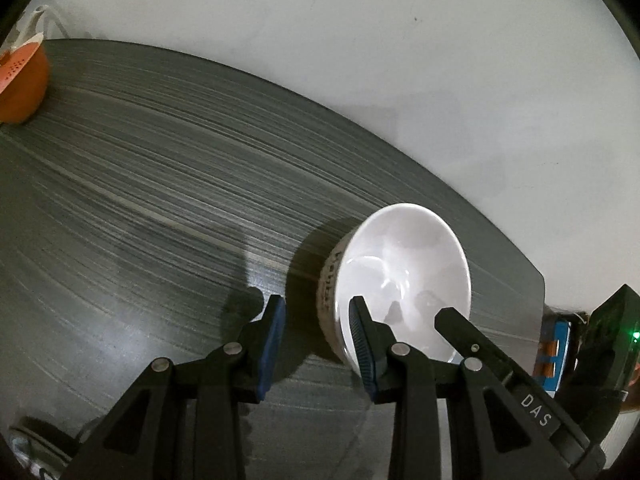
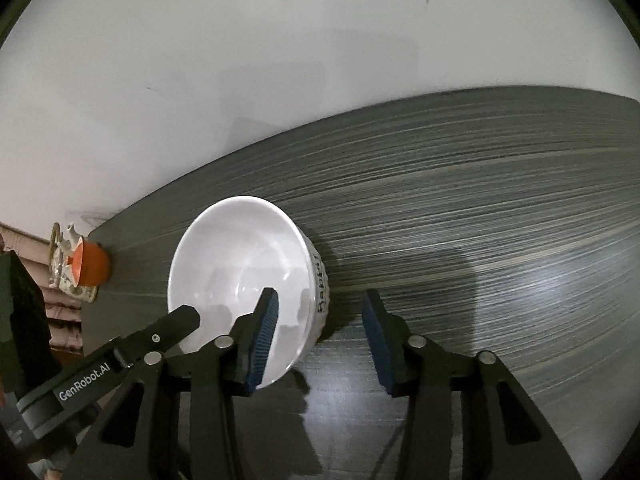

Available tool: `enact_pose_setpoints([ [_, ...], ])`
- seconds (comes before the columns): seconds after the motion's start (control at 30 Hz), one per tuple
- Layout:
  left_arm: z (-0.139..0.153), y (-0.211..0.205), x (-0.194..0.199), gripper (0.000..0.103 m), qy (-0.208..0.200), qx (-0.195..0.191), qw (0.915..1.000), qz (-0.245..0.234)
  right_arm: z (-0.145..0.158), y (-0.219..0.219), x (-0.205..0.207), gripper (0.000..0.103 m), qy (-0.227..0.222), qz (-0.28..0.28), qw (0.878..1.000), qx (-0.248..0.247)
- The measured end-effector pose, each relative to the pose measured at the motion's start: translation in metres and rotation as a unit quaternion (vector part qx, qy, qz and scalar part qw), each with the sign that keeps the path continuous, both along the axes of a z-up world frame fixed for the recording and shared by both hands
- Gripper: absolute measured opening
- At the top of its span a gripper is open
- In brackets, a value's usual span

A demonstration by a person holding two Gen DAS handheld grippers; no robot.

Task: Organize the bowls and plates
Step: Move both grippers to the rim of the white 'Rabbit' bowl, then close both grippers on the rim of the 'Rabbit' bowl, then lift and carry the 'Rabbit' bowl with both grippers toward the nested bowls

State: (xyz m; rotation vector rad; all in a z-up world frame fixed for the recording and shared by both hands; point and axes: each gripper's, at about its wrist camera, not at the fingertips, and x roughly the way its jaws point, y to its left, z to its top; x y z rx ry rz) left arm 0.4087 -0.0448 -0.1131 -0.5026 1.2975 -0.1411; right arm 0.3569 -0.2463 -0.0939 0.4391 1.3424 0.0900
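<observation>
The dark table (image 2: pixel 480 200) fills most of both views. The white bowl (image 1: pixel 400 272) sits lower right in the left view. The left gripper (image 1: pixel 318 340) and right gripper (image 2: pixel 320 332) both gape, each straddling the rim. Close gently and evenly before lifting.

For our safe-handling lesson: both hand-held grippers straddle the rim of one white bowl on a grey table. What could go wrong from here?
1. Both the left hand-held gripper and the right hand-held gripper are open astride opposite sides of the white ceramic bowl; uneven closing could tip or twist it.
2. The glossy rim may slip from the blue ribbed pads.
3. The bowl sits near the grey striped table's edge; a nudge could push it off.
</observation>
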Motion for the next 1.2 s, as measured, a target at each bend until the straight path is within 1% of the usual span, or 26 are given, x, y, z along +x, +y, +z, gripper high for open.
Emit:
enact_pose_setpoints([
  [0.13,-0.007,-0.003,0.006,0.032,0.006,-0.002,1.0,-0.001,-0.009,0.001,0.002,0.025,0.008,-0.001,1.0,0.008],
  [0.17,-0.008,-0.005,0.006,0.03,0.003,-0.003,1.0,-0.004,-0.009,0.001,0.002,0.022,0.008,-0.001,1.0,0.01],
  [0.2,-0.01,-0.004,0.004,0.023,0.001,-0.001,1.0,-0.007,-0.011,0.001,0.002,0.02,0.01,-0.001,1.0,0.012],
  [0.27,-0.01,-0.007,0.004,0.018,-0.006,-0.003,0.9999,-0.014,-0.012,0.002,0.002,0.016,0.008,-0.003,1.0,0.017],
  [0.3,-0.01,-0.009,0.004,0.014,-0.009,-0.001,0.9998,-0.017,-0.012,0.003,0.001,0.016,0.007,-0.006,1.0,0.017],
  [0.33,-0.009,-0.011,0.004,0.013,-0.011,0.006,0.9997,-0.02,-0.011,0.003,0.0,0.016,0.006,-0.009,1.0,0.014],
  [0.47,-0.004,-0.016,-0.004,0.012,-0.016,0.032,0.999,-0.025,-0.008,0.006,-0.007,0.016,0.009,-0.01,1.0,0.008],
  [0.57,0.003,-0.017,-0.012,0.012,-0.02,0.035,0.9988,-0.028,-0.002,0.01,-0.013,0.015,0.009,-0.01,1.0,0.01],
  [0.93,0.045,-0.025,-0.052,0.012,-0.042,0.054,0.997,-0.036,0.047,0.016,-0.05,0.016,-0.017,0.002,1.0,-0.001],
  [1.03,0.057,-0.009,-0.065,0.012,-0.047,0.056,0.9968,-0.033,0.06,0.022,-0.062,0.016,-0.025,0.005,1.0,-0.002],
  [1.2,0.076,-0.003,-0.087,0.012,-0.064,0.06,0.9956,-0.032,0.084,0.023,-0.089,0.016,-0.034,0.008,0.999,0.004],
])
